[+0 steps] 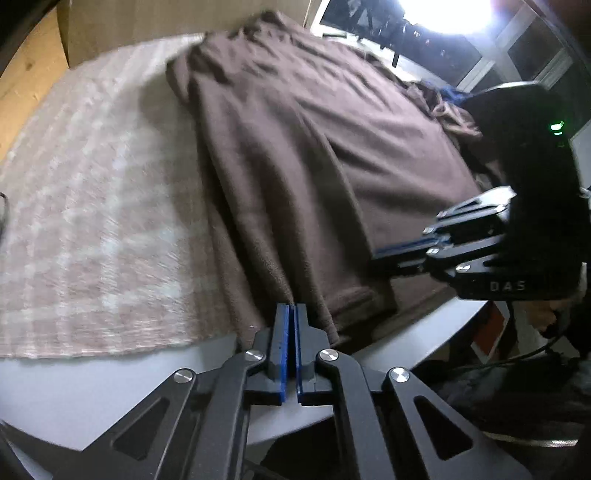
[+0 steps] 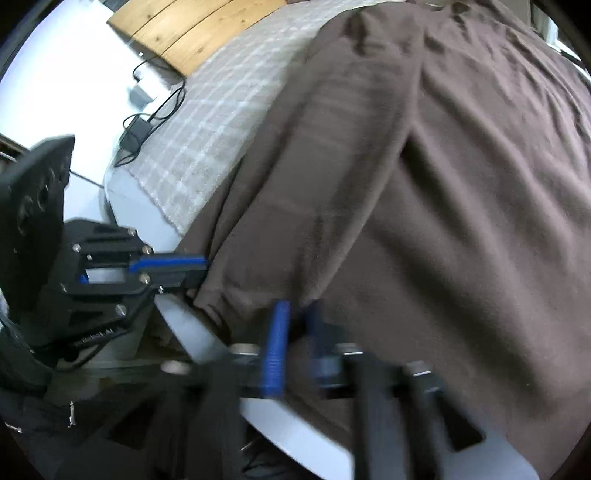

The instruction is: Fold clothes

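Garment: brown fleece garment (image 1: 295, 155) is lying across the white bench (image 1: 92, 398), hem overhanging the near edge.
Tools: left tool (image 1: 291, 308) and right tool (image 2: 295, 306) are each pinching that hem, jaws together.
Handling: soft, light, floppy; hem corners are offering the best hold.

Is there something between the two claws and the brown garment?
Nothing visible. The left claw is shut on the near hem of the brown garment, and the right claw is at that hem too.

A white table (image 1: 110, 387) is carrying a pale checked cloth (image 1: 92, 221), with wooden boards (image 2: 192, 29) showing beyond the table's far edge. Behind the table, a window (image 1: 517, 48) is letting in glaring light, while black cables (image 2: 147, 110) are trailing beside it.
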`<state>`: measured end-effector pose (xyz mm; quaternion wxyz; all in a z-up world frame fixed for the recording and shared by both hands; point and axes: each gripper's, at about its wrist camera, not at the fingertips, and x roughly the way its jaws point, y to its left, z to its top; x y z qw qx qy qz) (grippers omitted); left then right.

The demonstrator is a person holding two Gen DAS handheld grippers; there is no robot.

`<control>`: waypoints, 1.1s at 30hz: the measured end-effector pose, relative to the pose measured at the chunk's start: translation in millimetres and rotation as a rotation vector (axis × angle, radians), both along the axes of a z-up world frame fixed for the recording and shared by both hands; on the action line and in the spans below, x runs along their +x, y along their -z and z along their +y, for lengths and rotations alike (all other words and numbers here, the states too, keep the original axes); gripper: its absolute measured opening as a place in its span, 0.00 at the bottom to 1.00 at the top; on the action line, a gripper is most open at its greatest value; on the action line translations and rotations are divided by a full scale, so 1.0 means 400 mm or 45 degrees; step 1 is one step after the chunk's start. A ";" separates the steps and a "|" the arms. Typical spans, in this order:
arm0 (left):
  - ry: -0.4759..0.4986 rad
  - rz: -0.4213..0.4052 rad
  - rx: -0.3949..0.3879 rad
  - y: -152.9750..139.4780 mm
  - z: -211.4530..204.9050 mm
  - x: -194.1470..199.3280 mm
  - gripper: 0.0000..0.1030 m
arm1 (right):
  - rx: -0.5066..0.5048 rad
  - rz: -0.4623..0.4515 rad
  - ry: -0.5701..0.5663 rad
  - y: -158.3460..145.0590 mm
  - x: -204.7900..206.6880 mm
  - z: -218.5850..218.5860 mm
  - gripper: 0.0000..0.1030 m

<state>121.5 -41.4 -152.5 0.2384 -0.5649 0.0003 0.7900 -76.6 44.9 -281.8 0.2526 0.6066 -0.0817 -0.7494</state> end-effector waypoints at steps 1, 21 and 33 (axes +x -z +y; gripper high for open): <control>-0.011 0.030 -0.001 -0.026 -0.013 0.009 0.02 | -0.046 -0.004 0.010 -0.011 0.001 0.005 0.03; -0.258 -0.074 0.142 0.042 -0.092 0.001 0.29 | 0.216 0.280 0.039 -0.310 -0.329 0.047 0.54; -0.282 -0.037 0.186 0.047 -0.116 0.008 0.27 | 0.610 0.086 0.017 -0.048 -0.722 -0.219 0.53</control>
